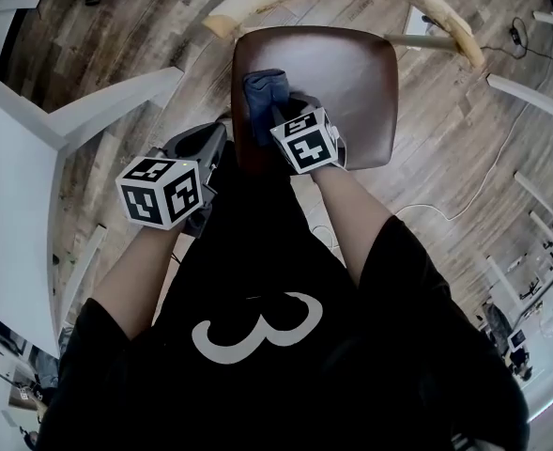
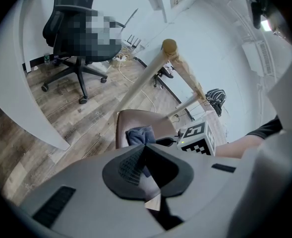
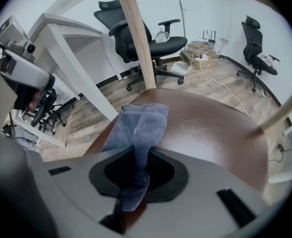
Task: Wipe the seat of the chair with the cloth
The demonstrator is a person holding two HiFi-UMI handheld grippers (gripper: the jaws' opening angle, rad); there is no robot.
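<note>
The brown chair seat [image 1: 351,83] lies below me, its pale wooden backrest curving along the far side. A blue-grey cloth [image 1: 262,97] rests on the seat's left part, pinched in my right gripper [image 1: 285,111], which is shut on it. In the right gripper view the cloth [image 3: 138,128] runs from between the jaws out onto the glossy seat [image 3: 210,133]. My left gripper [image 1: 215,148] hovers off the seat's near-left corner, jaws closed together with nothing in them. From the left gripper view, the cloth [image 2: 140,134] and the right gripper's marker cube [image 2: 198,138] lie ahead.
A white desk [image 1: 32,139] stands to the left, its leg near the chair. Black office chairs [image 3: 150,33] and cables [image 3: 220,86] sit on the wooden floor beyond. The backrest post [image 3: 138,38] rises just behind the cloth.
</note>
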